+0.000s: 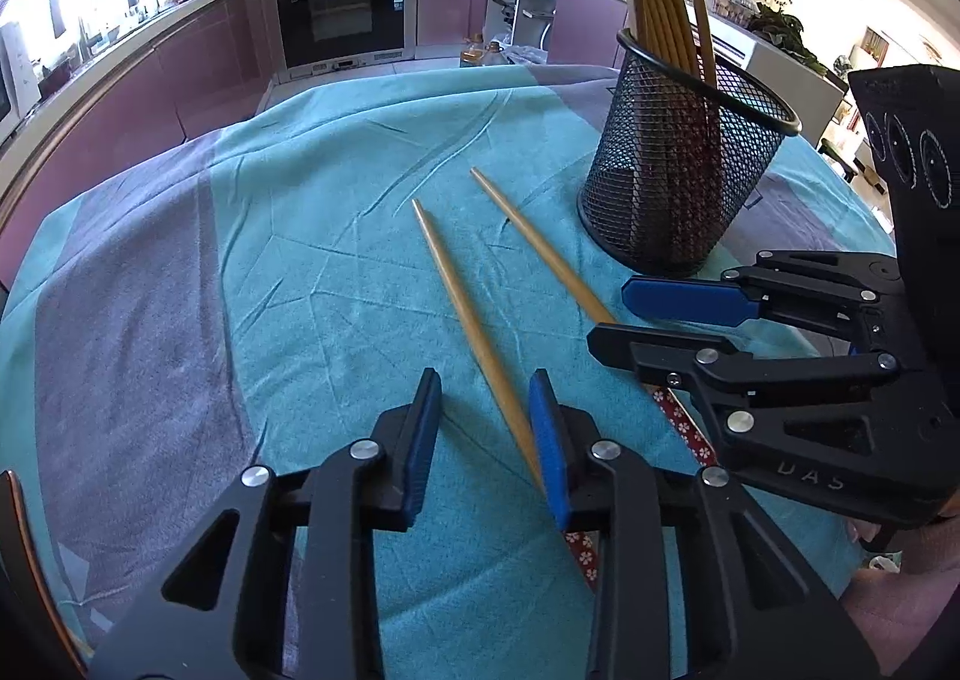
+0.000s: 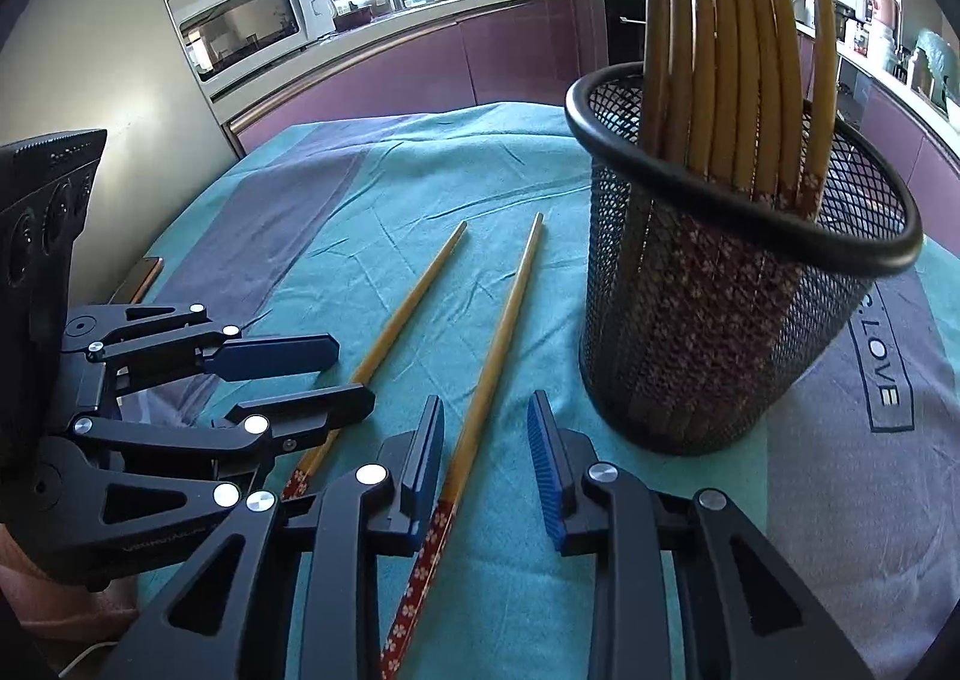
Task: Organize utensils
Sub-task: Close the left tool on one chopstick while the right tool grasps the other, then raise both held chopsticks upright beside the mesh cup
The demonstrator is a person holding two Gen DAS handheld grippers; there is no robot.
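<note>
Bench (image 1: pixel 288 260) fills both views, covered by a teal cloth (image 1: pixel 336 188) with grey-purple bands. Kitchen behind: purple cabinets, oven (image 1: pixel 342 14) in left view, microwave (image 2: pixel 252 20) in right view.

Mesh cup (image 1: pixel 684 164) stands upright on the cloth, far right in the left view, just beyond the right tongs. It holds a bundle of chopsticks (image 2: pixel 732 50), patterned ends down, bare tips up, leaning against the rim.

Left tongs (image 1: pixel 483 443): jaws apart, pointing down at the cloth. Left chopstick (image 1: pixel 474 320) lies flat on the cloth between them, its shaft close against the right-hand pad (image 1: pixel 549 440); can't tell whether it touches. The other pad is clear of it. Not clamped.

Right tongs (image 2: pixel 486 452): jaws apart, also angled down. Right chopstick (image 2: pixel 492 356) lies flat between them, nearer the left-hand pad, gap to the blue ribbed pad (image 2: pixel 543 470) on the other side. Not clamped.

Each wrist view shows the other tongs from the side, low over the cloth, straddling its own stick.

The two loose chopsticks lie side by side, apart, not crossing, bare tips toward the far edge, red flower-patterned ends toward the tongs. Both sit left of the cup, near it but not touching.

Cloth has printed text "LOVE" (image 2: pixel 882 362) right of the cup.
</note>
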